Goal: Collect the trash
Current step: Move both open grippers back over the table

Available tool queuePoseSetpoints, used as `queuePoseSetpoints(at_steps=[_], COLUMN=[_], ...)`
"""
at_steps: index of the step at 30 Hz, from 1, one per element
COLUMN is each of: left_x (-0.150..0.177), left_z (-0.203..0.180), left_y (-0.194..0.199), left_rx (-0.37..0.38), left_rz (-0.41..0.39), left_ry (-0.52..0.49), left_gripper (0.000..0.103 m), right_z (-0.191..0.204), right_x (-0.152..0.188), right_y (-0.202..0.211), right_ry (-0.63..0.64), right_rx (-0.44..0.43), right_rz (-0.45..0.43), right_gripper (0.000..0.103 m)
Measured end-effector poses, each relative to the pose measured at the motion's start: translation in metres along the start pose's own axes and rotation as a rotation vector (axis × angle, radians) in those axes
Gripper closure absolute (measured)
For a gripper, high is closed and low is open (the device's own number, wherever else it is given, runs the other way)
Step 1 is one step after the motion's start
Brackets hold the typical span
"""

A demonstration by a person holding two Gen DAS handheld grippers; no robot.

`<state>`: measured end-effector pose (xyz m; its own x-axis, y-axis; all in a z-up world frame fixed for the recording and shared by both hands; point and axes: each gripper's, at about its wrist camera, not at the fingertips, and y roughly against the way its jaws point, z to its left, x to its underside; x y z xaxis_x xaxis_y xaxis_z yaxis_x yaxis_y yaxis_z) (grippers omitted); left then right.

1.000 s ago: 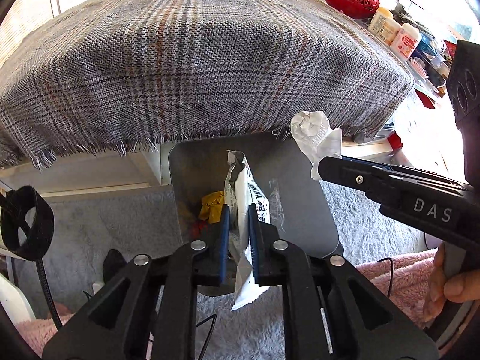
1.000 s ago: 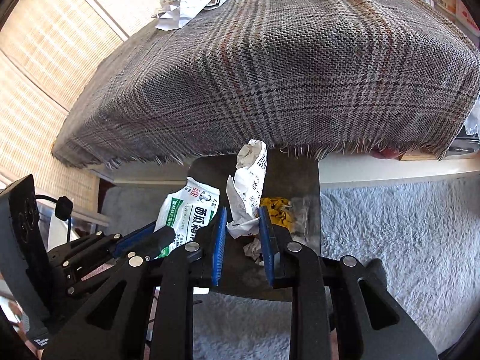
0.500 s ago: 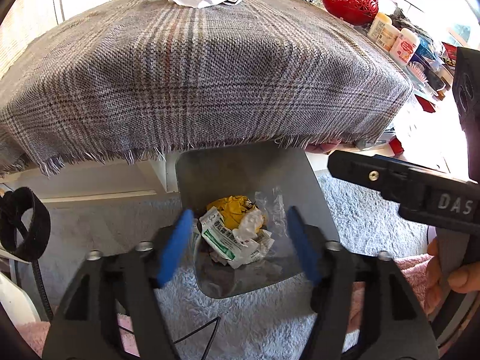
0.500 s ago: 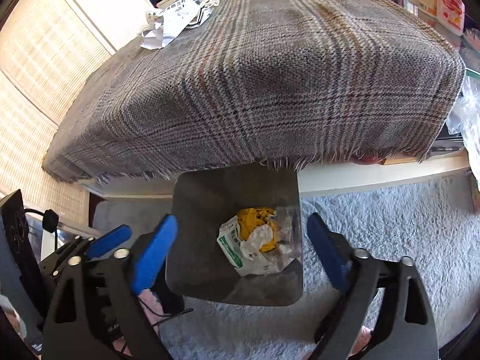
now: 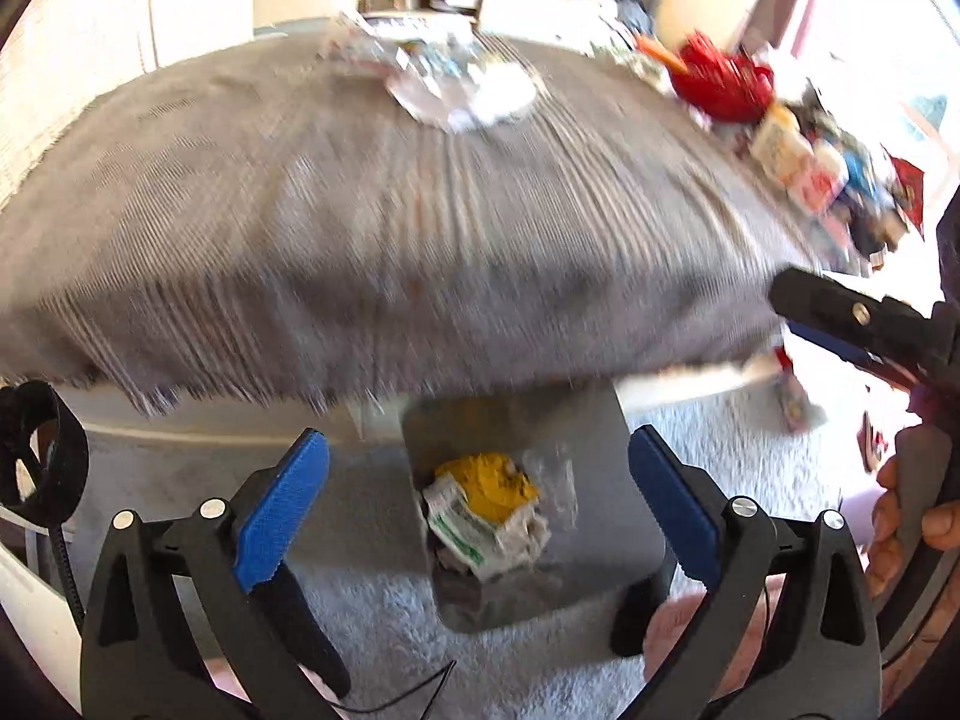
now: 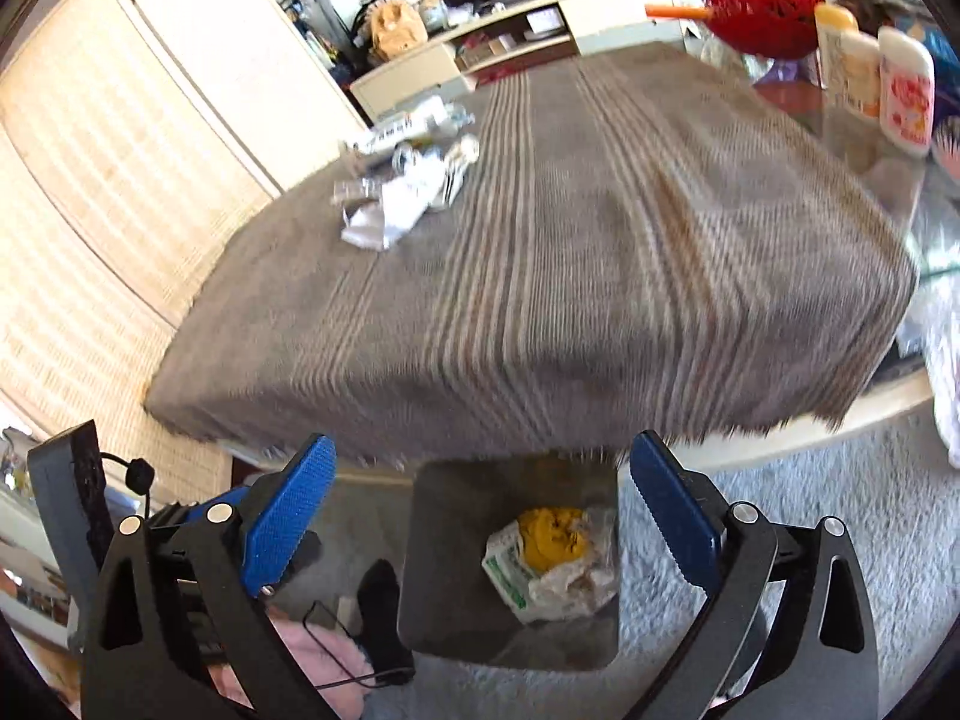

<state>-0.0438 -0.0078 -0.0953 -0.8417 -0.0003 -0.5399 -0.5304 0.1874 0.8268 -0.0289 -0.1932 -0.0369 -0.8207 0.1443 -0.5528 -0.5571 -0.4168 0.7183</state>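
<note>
Both grippers [image 5: 478, 501] [image 6: 480, 501] gape empty above the bin [image 6: 444, 540].

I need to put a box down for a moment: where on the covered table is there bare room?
The plaid cloth is bare across its near half, from the paper trash pile at the far left forward to the fringe above the bin. The far right edge is crowded: red basket, bottles.
</note>
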Motion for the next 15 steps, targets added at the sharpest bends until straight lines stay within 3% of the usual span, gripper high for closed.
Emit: queuePoseSetpoints(at_steps=[6, 15], left_x=[-0.058, -0.124], left_z=[0.018, 0.027], left_y=[0.001, -0.026], left_rx=[-0.045, -0.093], left_rz=[-0.053, -0.101], left_ry=[0.017, -0.013], left_gripper=[0.008, 0.008], right_z=[0.011, 0.012], right_x=[-0.052, -0.121], right_y=[-0.016, -0.059], right_ry=[0.077, 0.078], right_rx=[0.106, 0.116], right_rz=[-0.007, -0.013], right_gripper=[0.004, 0.004])
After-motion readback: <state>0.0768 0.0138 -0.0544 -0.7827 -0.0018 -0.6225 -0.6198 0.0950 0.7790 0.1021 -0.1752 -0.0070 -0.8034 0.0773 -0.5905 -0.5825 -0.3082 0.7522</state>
